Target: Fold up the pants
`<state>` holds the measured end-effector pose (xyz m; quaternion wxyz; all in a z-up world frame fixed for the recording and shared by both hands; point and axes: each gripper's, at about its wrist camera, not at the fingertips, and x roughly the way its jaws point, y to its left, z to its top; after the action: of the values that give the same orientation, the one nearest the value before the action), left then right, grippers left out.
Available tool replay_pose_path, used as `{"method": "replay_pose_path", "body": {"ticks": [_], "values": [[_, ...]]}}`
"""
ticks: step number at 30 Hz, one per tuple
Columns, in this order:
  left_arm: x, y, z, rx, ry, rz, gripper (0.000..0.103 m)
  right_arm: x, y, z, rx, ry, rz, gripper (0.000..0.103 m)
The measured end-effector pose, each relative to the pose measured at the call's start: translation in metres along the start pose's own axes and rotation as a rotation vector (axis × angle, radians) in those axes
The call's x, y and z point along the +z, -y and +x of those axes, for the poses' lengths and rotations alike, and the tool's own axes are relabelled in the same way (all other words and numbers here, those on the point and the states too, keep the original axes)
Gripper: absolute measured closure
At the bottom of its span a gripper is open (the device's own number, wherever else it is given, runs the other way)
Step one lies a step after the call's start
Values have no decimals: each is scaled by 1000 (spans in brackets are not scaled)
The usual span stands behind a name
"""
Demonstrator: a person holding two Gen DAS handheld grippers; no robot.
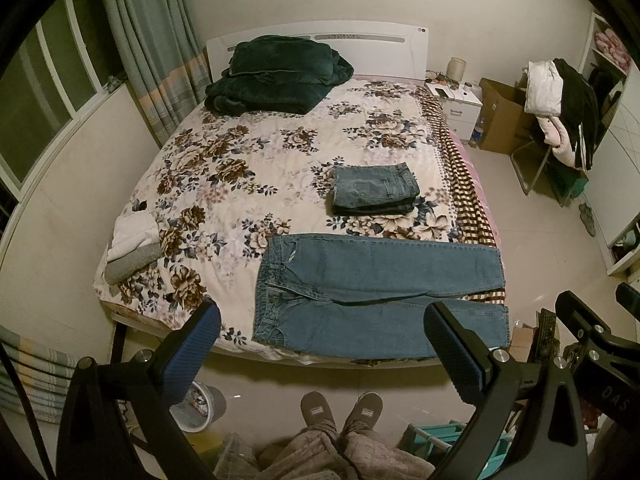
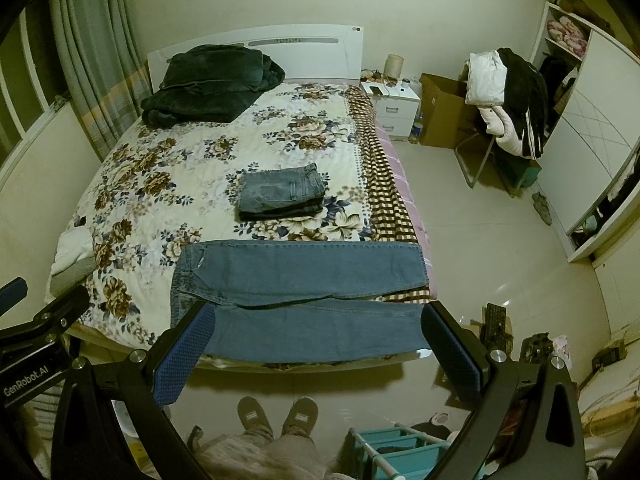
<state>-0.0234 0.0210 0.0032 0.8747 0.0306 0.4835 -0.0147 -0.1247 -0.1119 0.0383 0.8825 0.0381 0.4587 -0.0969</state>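
Both grippers held up above the foot of the bed, nothing between fingers. Left gripper [image 1: 322, 334]: fingers spread wide, blue pads facing each other, empty. Right gripper [image 2: 318, 338]: same, wide apart, empty. Neither touching fabric.

Blue jeans [image 1: 372, 284] laid flat across near edge of bed [image 1: 224, 184], unfolded, waistband toward left, legs running to the right. Far leg straight along the bedspread; near leg angled slightly off it, so a dark gap shows from crotch outward. Cuffs reach right edge of mattress, over the brown-checked sheet [image 1: 464, 188]. Near leg hem hangs just at the foot edge.

Behind the jeans, w/ a strip of floral cover between: stack of folded jeans [image 1: 374, 194], several pairs, neat, top one lighter denim. Sits right of bed centre.

Dark green blanket [image 1: 276, 74] piled at head end, against white headboard [image 1: 320, 38]. White/grey cloth bundle [image 1: 132, 246] at left edge of bed, well apart from the jeans.

Rm bkgd: curtains [image 1: 152, 48] left, white nightstand [image 2: 394, 106] right of headboard w/ small items on top, cardboard box [image 2: 444, 114] beside it, chair draped w/ white and black clothes [image 2: 508, 100], wardrobe far right.

Person's feet in grey slippers [image 2: 278, 412] on tile floor just short of bed foot, between the two fingers in both views. Teal rack [image 2: 400, 446] to the right of the feet.
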Motion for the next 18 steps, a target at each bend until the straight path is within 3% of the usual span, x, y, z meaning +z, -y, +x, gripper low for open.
{"method": "replay_pose_path", "body": {"ticks": [18], "values": [[-5,-2,0,-3,-6,5,0,-2,-1,1,-6,-6,2,0]]}}
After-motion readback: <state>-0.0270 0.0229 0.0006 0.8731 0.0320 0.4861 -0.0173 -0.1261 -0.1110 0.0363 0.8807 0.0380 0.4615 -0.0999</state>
